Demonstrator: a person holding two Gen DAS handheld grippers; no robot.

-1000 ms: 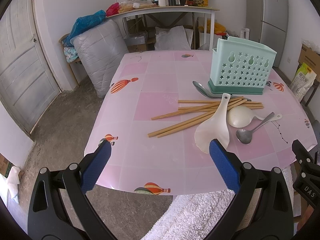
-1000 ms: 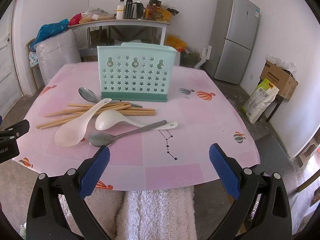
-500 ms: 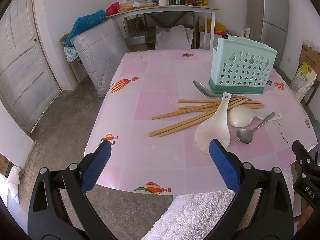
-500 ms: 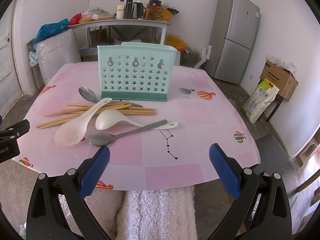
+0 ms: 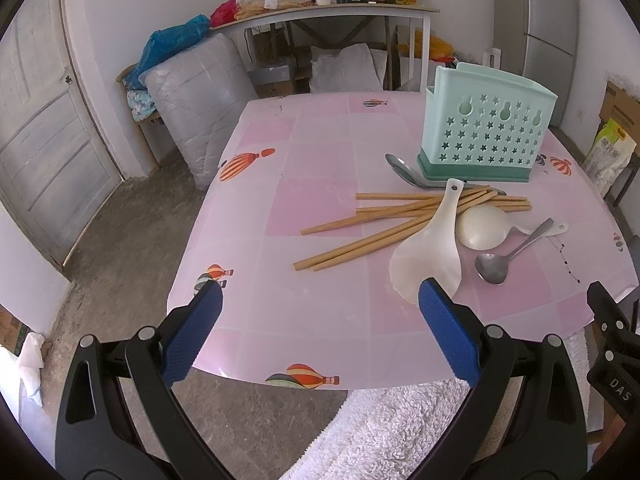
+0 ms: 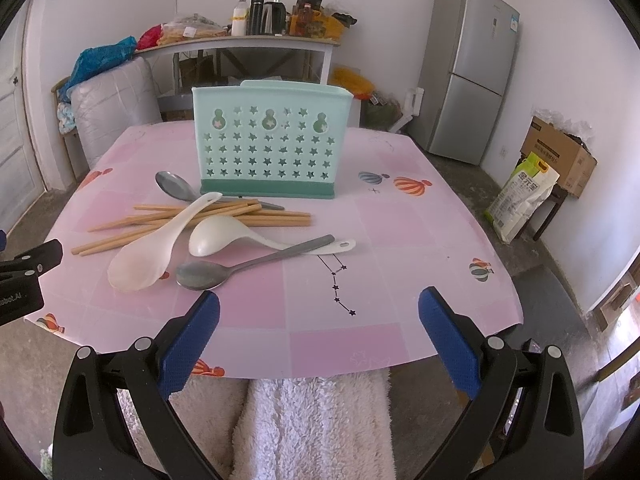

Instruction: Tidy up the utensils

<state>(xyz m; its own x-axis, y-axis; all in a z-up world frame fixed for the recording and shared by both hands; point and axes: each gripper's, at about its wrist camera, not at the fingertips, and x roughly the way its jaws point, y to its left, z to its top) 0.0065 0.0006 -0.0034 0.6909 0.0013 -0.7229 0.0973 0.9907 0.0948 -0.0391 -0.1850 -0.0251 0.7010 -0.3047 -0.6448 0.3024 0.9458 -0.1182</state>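
1. Utensils lie in a loose pile on a pink table (image 6: 400,280) covered with a cloth printed with balloons; none sits in the holder.
2. The mint-green utensil holder (image 6: 272,144) stands upright toward the far side of the table, its star-punched wall facing the right wrist camera, its darker green base on the cloth.
3. Just in front of the holder, wooden chopsticks (image 6: 280,220) fan out across the cloth, touching and crossing one another.
4. A translucent rice paddle (image 6: 144,256) lies over the chopsticks, its handle end pointing toward the holder.
5. A white soup spoon (image 6: 216,236) rests beside the paddle, bowl down, its handle running to the right.
6. A metal spoon (image 6: 204,274) lies nearest the table's front edge, its handle crossing over the white spoon's handle.
7. A second metal spoon (image 6: 172,184) lies by the holder's left corner, its handle hidden under the chopsticks.
8. The left gripper (image 5: 320,300) hovers at the near edge of the table, blue pads wide apart, holding nothing.
9. The right gripper (image 6: 319,302) hovers likewise over the front edge, its pads spread wide and empty, well short of the pile.
10. A white fluffy rug (image 6: 316,428) lies on the floor below the front edge.
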